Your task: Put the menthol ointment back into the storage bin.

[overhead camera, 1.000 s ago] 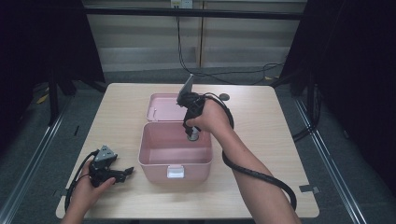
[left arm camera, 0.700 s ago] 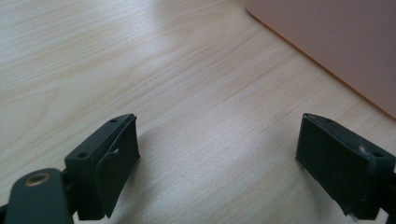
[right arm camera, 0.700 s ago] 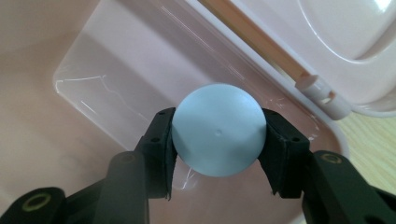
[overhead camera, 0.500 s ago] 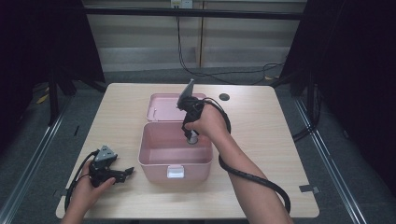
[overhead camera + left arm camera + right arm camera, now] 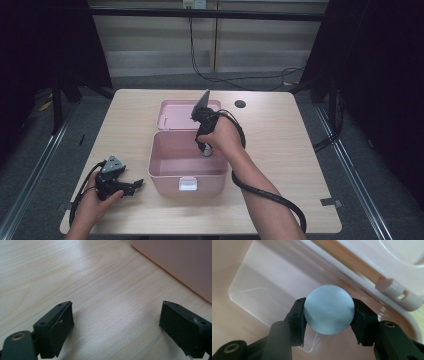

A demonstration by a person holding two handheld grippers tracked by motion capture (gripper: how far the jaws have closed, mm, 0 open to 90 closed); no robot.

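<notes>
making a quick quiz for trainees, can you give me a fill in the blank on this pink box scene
1. The right hand-held gripper is shut on a round pale ____ object.
2. That object is held over the inside of the open ____ box.
3. The left hand-held gripper has its jaws ____, with bare table between them.
4. The box's lid lies on its ____ side, away from the person.

Missing words: blue; pink; open; far

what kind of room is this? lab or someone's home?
Most likely a lab or recording bay, not a home. A lone wooden table stands between dark curtains, cables trail across the grey floor, and a person works with handheld tools, the right tool lowering a pale blue round object into a pink box.
</notes>
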